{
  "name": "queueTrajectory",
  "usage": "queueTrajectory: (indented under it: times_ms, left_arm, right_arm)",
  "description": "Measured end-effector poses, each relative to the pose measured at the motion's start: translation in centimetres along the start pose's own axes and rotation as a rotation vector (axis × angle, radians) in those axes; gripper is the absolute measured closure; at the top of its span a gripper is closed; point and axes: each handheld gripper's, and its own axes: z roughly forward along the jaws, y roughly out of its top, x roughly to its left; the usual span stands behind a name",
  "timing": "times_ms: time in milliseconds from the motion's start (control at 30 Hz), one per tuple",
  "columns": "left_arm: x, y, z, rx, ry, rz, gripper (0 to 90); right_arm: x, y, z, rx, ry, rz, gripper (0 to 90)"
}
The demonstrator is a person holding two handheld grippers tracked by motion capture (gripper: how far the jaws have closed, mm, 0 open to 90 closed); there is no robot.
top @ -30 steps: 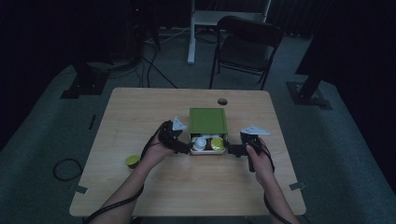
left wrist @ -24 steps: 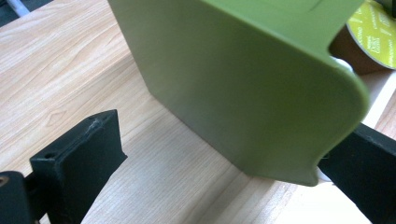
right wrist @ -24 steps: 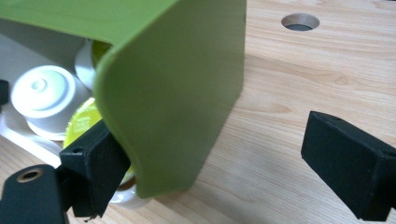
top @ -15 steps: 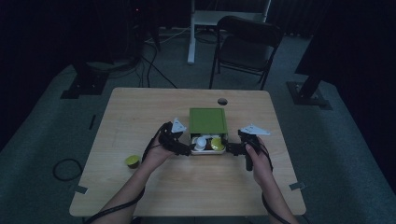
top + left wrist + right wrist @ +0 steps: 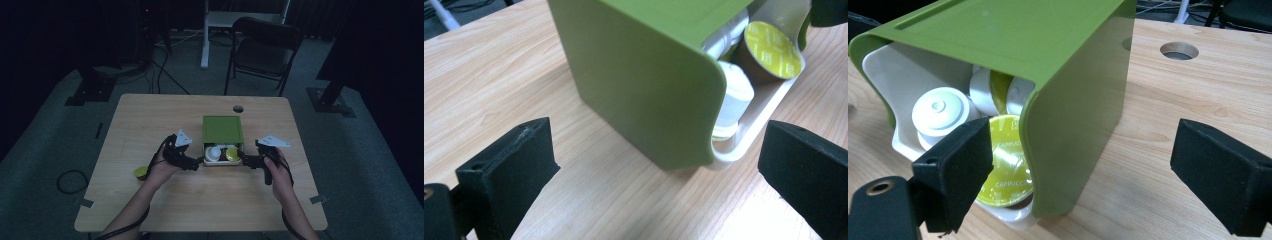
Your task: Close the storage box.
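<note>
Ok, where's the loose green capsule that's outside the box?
In the high view, the green capsule lies on the table near its left edge, just outside the person's left hand, well left of the green box.

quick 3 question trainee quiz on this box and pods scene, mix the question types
1. True or false: the drawer of the green box is pulled out towards the person.
2. Multiple choice: the yellow-lidded pod in the drawer lies nearer which tool? A. left tool B. right tool C. neither, it lies on the table
3. Fill in: a loose pod sits on the table beside the person's ____ hand.

Key
1. True. The white drawer sticks out of the box's near end with pods showing.
2. B. In the high view it sits at the drawer's right end.
3. Left. It lies by the left hand, outside the box.
</note>
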Motion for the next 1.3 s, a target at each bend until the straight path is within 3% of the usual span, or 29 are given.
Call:
queueTrajectory:
  times_ms: [500,633,733,833,1300]
  left_arm:
    - [-0.4,-1.5,-0.7,-0.008,-0.013,-0.044,2.0]
    - [-0.6,-2.1,-0.7,-0.004,-0.002,-0.049,2.0]
    - [-0.9,-2.7,-0.8,-0.018,0.032,-0.049,2.0]
    - [-1.1,-3.2,-0.8,-0.012,0.032,-0.055,2.1]
    - [-1.6,-5.4,-1.0,0.027,0.035,-0.033,2.1]
  right_arm:
    - [-1.3,-1.1,-1.9,0.012,-0.047,0.007,9.6]
    - [-2.0,-1.6,-2.4,0.018,-0.064,0.014,9.6]
    - [-2.5,-2.1,-2.7,0.022,-0.076,0.021,9.6]
    - [-2.9,-2.7,-3.0,0.031,-0.089,0.031,9.6]
    - [-4.9,-5.3,-4.4,0.057,-0.142,0.066,9.6]
